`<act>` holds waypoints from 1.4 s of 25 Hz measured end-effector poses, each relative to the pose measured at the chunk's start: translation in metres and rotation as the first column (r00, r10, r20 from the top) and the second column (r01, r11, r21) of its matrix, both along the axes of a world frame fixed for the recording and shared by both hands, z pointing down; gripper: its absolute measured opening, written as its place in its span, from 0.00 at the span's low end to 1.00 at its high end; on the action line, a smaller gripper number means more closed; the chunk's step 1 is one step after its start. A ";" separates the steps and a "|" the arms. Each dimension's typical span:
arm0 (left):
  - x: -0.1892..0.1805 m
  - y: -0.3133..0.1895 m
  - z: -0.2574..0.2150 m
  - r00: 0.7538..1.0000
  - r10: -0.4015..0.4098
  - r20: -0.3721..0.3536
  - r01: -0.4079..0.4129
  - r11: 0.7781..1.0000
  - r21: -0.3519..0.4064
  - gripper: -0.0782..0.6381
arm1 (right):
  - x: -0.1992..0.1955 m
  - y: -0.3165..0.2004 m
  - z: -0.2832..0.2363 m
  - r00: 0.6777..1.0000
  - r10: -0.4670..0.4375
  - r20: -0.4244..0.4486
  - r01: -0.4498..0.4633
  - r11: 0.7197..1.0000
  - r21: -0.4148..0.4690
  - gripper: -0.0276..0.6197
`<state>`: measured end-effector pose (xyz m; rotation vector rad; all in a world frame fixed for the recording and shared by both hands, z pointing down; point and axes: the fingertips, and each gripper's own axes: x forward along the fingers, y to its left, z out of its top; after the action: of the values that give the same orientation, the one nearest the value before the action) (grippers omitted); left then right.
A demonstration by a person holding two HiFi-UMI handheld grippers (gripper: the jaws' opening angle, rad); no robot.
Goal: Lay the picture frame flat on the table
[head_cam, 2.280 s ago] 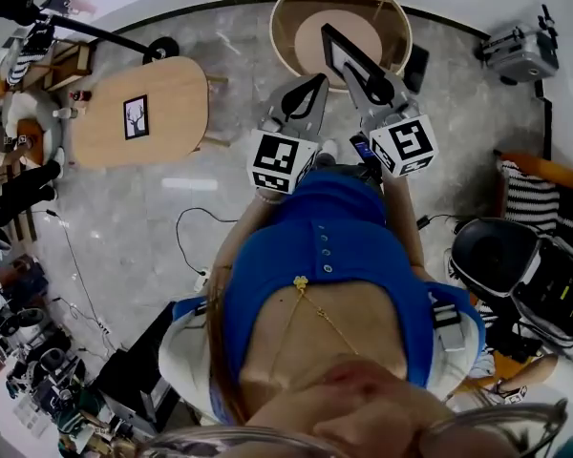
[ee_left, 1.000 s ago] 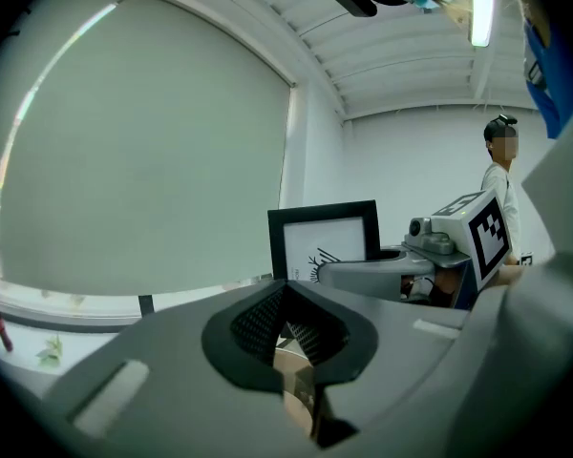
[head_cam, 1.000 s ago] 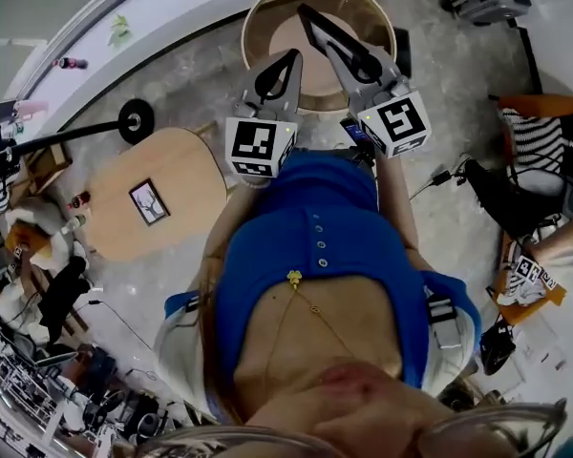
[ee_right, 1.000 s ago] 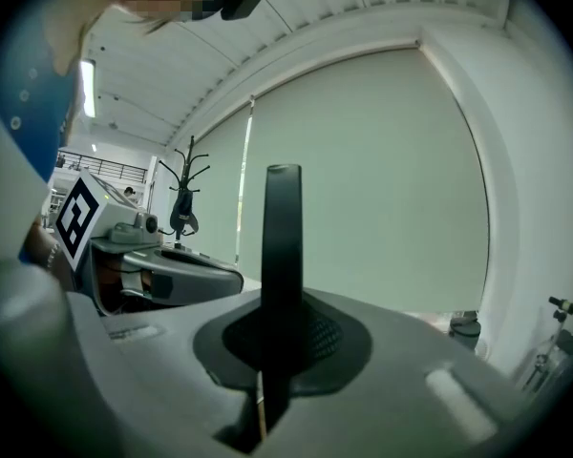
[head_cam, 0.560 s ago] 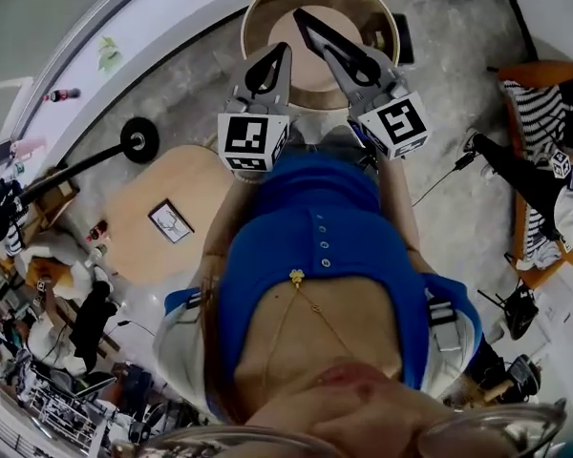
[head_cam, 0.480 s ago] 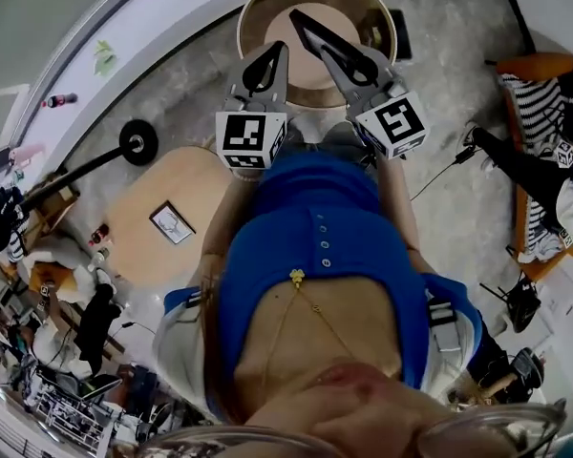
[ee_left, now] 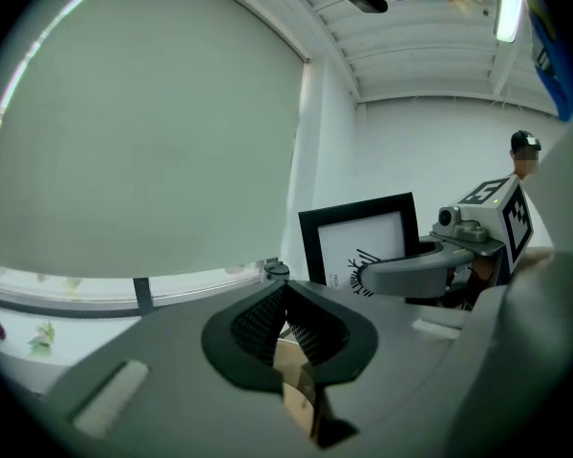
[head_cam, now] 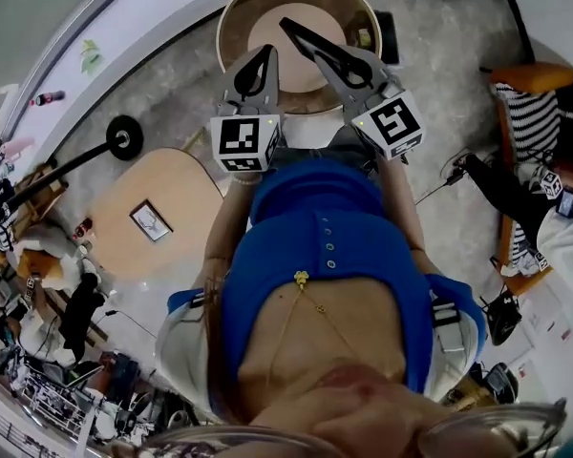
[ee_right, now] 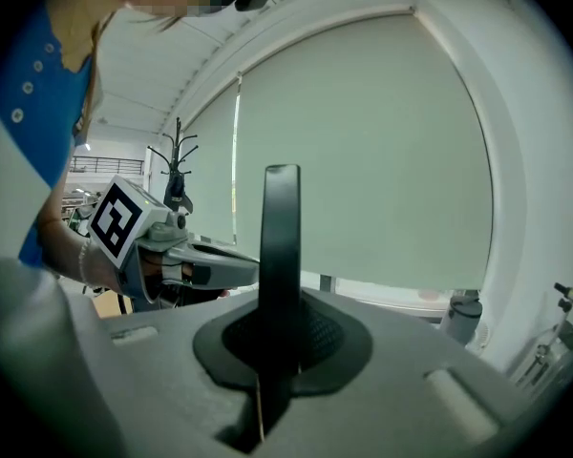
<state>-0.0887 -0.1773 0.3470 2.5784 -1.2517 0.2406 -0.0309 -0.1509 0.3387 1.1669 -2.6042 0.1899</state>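
A black picture frame (head_cam: pixel 301 36) with a white print hangs edge-on over the round wooden table (head_cam: pixel 231 12). My right gripper (head_cam: pixel 336 60) is shut on the frame's lower edge. In the right gripper view the frame (ee_right: pixel 281 237) stands upright as a thin black bar between the jaws of the right gripper (ee_right: pixel 279 337). In the left gripper view the frame's front (ee_left: pixel 361 241) faces me, with the right gripper's fingers (ee_left: pixel 411 270) on it. My left gripper (head_cam: pixel 258 65) is beside it on the left, shut (ee_left: pixel 286 305) and holding nothing.
An oval wooden table (head_cam: pixel 177 194) at the left has a small framed picture (head_cam: pixel 150 221) lying flat on it. A black lamp stand (head_cam: pixel 122 136) is beside it. A striped chair (head_cam: pixel 530 113) and cables lie to the right. A window blind (ee_right: pixel 382 160) is ahead.
The head view has swung, so the oval table now lies lower left. Both grippers have shifted slightly left over the round table. The frame stays in the right gripper, now more edge-on.
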 end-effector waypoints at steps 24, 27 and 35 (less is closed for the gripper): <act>0.019 -0.042 0.064 0.974 -0.199 0.110 0.207 0.976 -0.069 0.11 | 0.009 -0.055 0.060 0.965 -0.264 0.003 0.260 0.950 -0.171 0.05; 0.014 -0.043 0.079 0.974 -0.191 0.118 0.204 0.974 -0.102 0.11 | 0.003 -0.057 0.078 0.963 -0.270 -0.016 0.261 0.942 -0.213 0.05; 0.018 -0.040 0.129 0.974 -0.150 0.173 0.180 0.967 -0.180 0.11 | -0.005 -0.063 0.129 0.955 -0.295 -0.037 0.269 0.910 -0.317 0.05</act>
<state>-0.0703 -0.2175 0.4758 2.3123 -1.4133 0.5153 -0.0356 -0.2137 0.4673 0.6681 -2.5139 0.4570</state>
